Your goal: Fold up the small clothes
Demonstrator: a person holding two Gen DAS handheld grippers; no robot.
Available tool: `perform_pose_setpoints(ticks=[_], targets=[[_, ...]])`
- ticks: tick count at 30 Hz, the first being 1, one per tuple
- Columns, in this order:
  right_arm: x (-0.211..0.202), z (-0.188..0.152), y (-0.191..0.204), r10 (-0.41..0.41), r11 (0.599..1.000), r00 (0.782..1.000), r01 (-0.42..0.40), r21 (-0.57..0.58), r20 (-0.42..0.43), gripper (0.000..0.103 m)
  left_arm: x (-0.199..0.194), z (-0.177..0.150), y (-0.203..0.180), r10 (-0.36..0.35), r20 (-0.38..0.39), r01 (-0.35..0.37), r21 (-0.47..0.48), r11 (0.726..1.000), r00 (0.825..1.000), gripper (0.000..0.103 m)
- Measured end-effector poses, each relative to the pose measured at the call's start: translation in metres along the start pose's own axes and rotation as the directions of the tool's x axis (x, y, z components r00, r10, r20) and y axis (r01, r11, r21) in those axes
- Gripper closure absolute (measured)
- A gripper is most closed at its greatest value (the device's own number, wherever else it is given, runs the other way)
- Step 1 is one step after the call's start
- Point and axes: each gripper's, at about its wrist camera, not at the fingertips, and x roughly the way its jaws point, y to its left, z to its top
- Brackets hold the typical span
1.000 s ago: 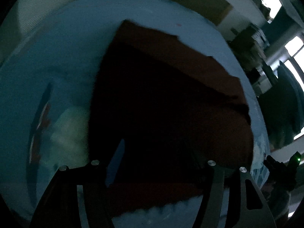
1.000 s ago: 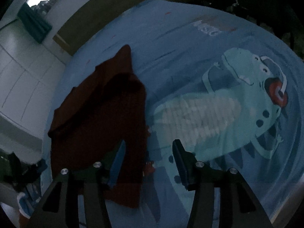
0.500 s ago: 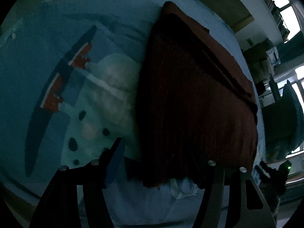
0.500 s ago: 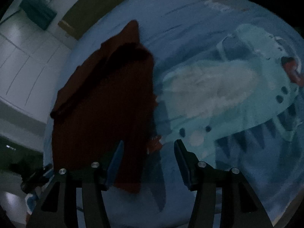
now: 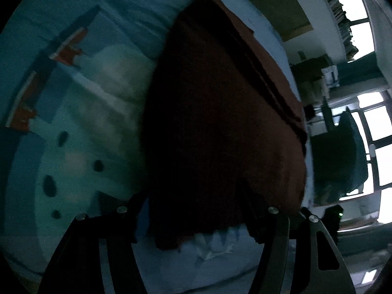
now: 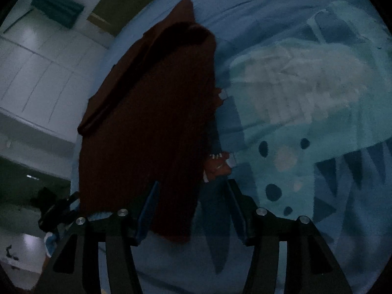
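Garment first: one dark reddish-brown knitted piece (image 5: 220, 127) lies folded on the blue bedsheet (image 5: 127, 19), and it is the only piece of clothing in the left wrist view. Its surface shows fine lengthwise ribbing; along its right side a second layer edge runs parallel to the outer edge, so two layers can be counted there. Its near hem lies across the space between the two fingers of the left gripper (image 5: 196, 218). The jaws stand apart, released, with the cloth draped over the gap; the dim light hides whether either pad touches the fabric. The sheet carries one large pale cartoon creature with dark spots and red patches. To the right, a bright window and a cluttered shelf show beyond the bed's edge.

From the right wrist view, the same single garment (image 6: 152, 122) lies left of centre on the sheet (image 6: 269, 12), long and narrowing toward its far end, where a fold forms a dark rounded hollow. Its near corner lies just inside the left finger of the right gripper (image 6: 193, 210). That claw is released too, its jaws having just been opening, with only the garment's edge and bare sheet between the two blue pads (image 6: 149, 205). One cartoon creature (image 6: 306, 127) fills the sheet's right half, with several dark spots on it. White cupboard doors stand at far left.
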Motion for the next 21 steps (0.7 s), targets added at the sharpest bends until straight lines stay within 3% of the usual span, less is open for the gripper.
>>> perform_pose_setpoints(ticks=[16,21], targets=[[0.018,0.038,-0.008,0.1,0.995,0.995,-0.1,-0.008,0.003,0.046,0.013,0.037,0.013,-0.173,-0.012,0.173,-0.046,0.984,0.985,0.045],[0.025,0.028,-0.009,0.199,0.98,0.979,-0.199,0.004,-0.05,0.061,0.01,0.032,0.019,-0.225,-0.023,0.224,-0.036,0.974,0.974,0.048]])
